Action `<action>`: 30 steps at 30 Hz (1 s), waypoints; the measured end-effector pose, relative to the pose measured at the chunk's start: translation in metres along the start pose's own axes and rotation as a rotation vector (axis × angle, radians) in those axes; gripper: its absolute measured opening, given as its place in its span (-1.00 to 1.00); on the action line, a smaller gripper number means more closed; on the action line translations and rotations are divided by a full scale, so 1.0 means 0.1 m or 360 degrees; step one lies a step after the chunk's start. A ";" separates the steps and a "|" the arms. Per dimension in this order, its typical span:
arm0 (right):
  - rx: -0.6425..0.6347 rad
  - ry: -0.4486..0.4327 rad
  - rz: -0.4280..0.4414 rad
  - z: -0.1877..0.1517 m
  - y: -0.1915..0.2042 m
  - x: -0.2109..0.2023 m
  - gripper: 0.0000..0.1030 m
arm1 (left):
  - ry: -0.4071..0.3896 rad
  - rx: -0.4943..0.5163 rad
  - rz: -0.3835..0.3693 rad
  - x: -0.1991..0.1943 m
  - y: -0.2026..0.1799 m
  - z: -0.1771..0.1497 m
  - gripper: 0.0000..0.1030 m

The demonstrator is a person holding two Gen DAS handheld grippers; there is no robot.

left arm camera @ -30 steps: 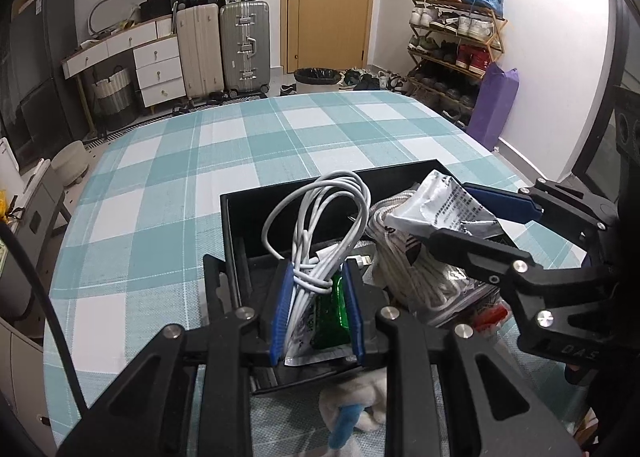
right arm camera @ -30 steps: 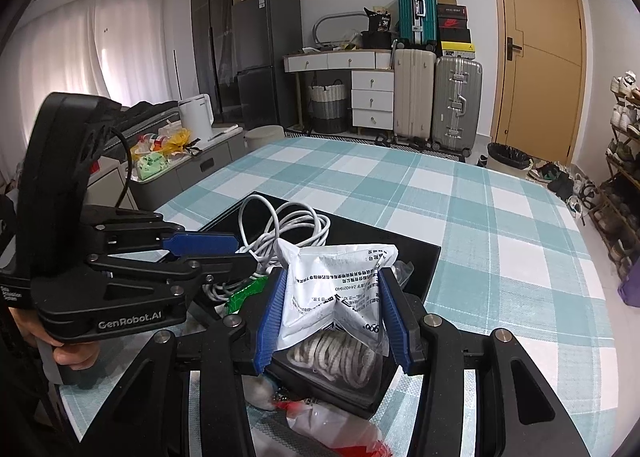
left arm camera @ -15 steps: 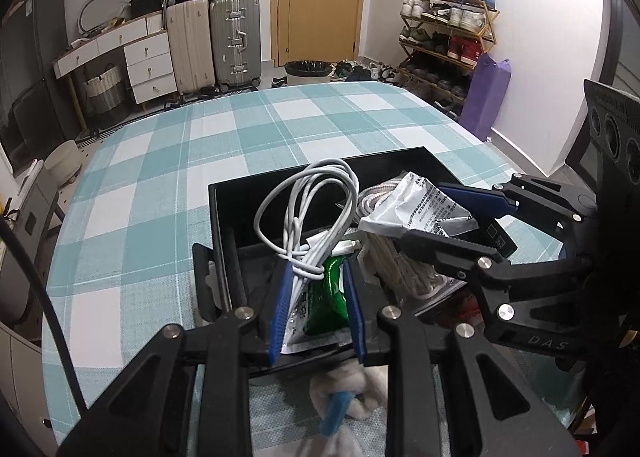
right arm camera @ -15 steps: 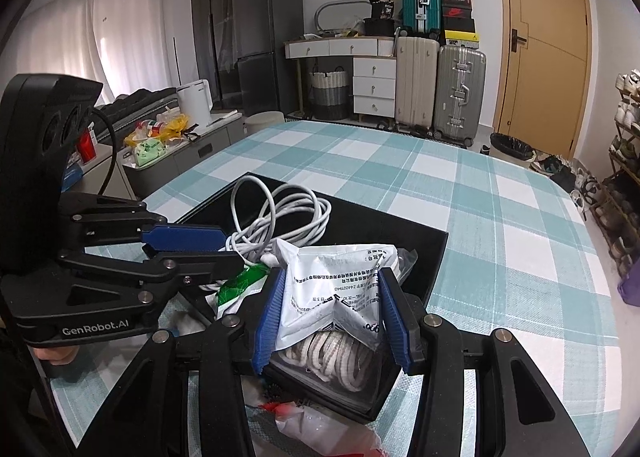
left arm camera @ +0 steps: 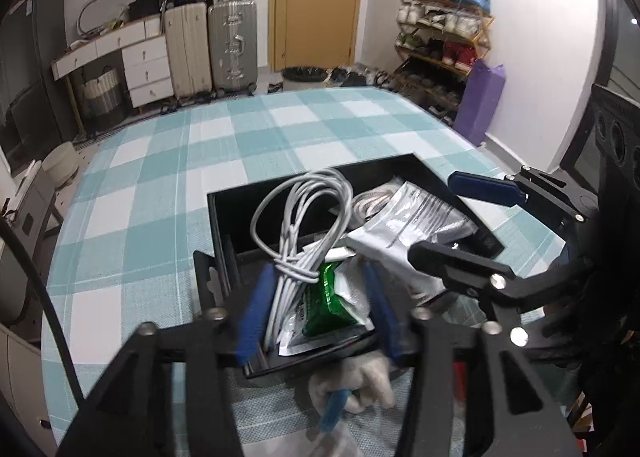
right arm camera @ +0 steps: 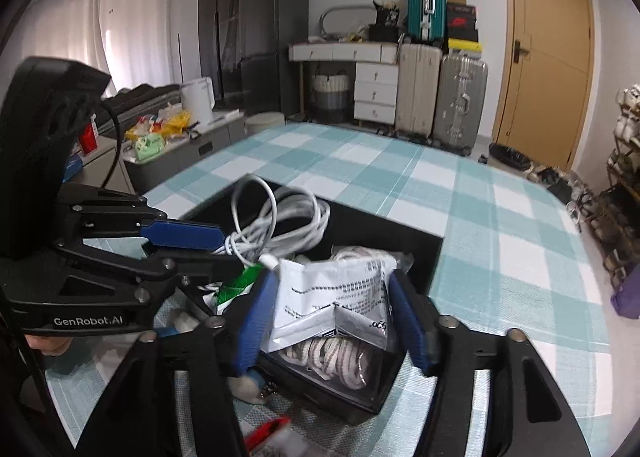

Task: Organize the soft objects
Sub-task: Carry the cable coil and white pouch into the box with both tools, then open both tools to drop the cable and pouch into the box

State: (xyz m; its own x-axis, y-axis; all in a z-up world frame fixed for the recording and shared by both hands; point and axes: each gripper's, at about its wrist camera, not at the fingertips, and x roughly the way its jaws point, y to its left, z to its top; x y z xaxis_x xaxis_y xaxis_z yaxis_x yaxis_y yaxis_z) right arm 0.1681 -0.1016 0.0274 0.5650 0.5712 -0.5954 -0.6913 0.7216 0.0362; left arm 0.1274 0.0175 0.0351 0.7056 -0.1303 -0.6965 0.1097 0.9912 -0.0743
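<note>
Nearest the left wrist camera, one crumpled white cloth (left arm camera: 352,389) with a blue strip lies on the checked tablecloth (left arm camera: 160,185), just in front of the one black box (left arm camera: 236,213).

Over the near end of that box, the left gripper (left arm camera: 316,301) has its jaws opening. One coiled white cable (left arm camera: 304,217) and one green-and-white packet (left arm camera: 332,297) sit between its blue pads, with a gap at the pad on the packet's side. The cable bundle is close beside the other pad, and contact there cannot be told.

In the right wrist view, the right gripper (right arm camera: 332,317) is also opening. One white printed pouch (right arm camera: 336,297) stands between its two blue pads without being visibly pressed. Under the pouch, one bundle of white rope (right arm camera: 332,357) lies in the box's near compartment. One red-and-white wrapper (right arm camera: 268,431) lies blurred on the cloth at the bottom edge.

So the box holds four soft things: cable, green packet, pouch and rope.

Farther off stand three suitcases, two upright on the floor (right arm camera: 440,97) and one teal on top. One tan door (right arm camera: 544,61) is behind them, and one shoe rack (left arm camera: 440,45) is along the wall.
</note>
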 end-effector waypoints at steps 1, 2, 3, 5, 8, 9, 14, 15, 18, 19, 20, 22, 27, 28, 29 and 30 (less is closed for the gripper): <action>0.0004 -0.0026 -0.0011 0.00 -0.01 -0.06 0.53 | -0.0015 0.0006 0.0012 -0.03 0.00 0.00 0.04; 0.0006 -0.0039 -0.0023 -0.01 -0.02 -0.09 0.58 | -0.0023 0.0012 0.0021 -0.05 -0.01 0.00 0.04; 0.0009 -0.0044 -0.0041 -0.01 -0.03 -0.12 0.67 | -0.0026 0.0015 0.0028 -0.08 0.00 -0.01 0.05; 0.0019 -0.0038 -0.0067 -0.02 -0.06 -0.17 0.73 | -0.0034 0.0006 0.0036 -0.12 0.01 -0.02 0.07; 0.0055 -0.0039 -0.0094 -0.06 -0.12 -0.27 0.91 | -0.0051 -0.0009 0.0025 -0.18 0.03 -0.05 0.23; 0.0067 -0.0041 -0.0096 -0.07 -0.14 -0.30 0.96 | -0.0058 -0.0016 0.0026 -0.20 0.03 -0.06 0.53; 0.0110 -0.0023 -0.0087 -0.15 -0.16 -0.45 0.98 | -0.0121 -0.0070 0.0043 -0.35 0.06 -0.15 0.85; 0.0119 -0.0027 -0.0088 -0.18 -0.16 -0.49 0.98 | -0.0127 -0.0072 0.0046 -0.36 0.07 -0.16 0.92; 0.0141 -0.0013 -0.0072 -0.24 -0.15 -0.55 0.99 | -0.0152 -0.0071 0.0069 -0.43 0.06 -0.23 1.00; 0.0148 -0.0007 -0.0072 -0.27 -0.14 -0.58 0.99 | -0.0160 -0.0070 0.0075 -0.44 0.06 -0.26 1.00; 0.0150 -0.0002 -0.0074 -0.29 -0.12 -0.60 0.99 | -0.0163 -0.0071 0.0076 -0.46 0.05 -0.28 1.00; 0.0149 0.0007 -0.0076 -0.33 -0.09 -0.62 0.99 | -0.0160 -0.0071 0.0080 -0.47 0.04 -0.33 1.00; 0.0166 0.0026 -0.0064 -0.44 -0.03 -0.66 0.99 | -0.0153 -0.0066 0.0095 -0.46 0.01 -0.43 1.00; 0.0168 0.0030 -0.0060 -0.46 -0.03 -0.66 0.99 | -0.0153 -0.0062 0.0101 -0.45 0.01 -0.45 1.00; 0.0170 0.0038 -0.0061 -0.48 -0.02 -0.66 0.99 | -0.0151 -0.0057 0.0105 -0.45 0.00 -0.46 1.00; 0.0172 0.0044 -0.0066 -0.49 -0.01 -0.66 0.99 | -0.0145 -0.0052 0.0105 -0.43 -0.01 -0.48 1.00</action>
State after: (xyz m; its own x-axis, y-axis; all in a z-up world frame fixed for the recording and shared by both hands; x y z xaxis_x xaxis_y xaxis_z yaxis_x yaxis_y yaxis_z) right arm 0.1095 -0.1593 0.0273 0.5783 0.5302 -0.6200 -0.6143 0.7831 0.0967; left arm 0.0627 0.0231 0.0309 0.7715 -0.0647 -0.6330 0.0390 0.9978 -0.0544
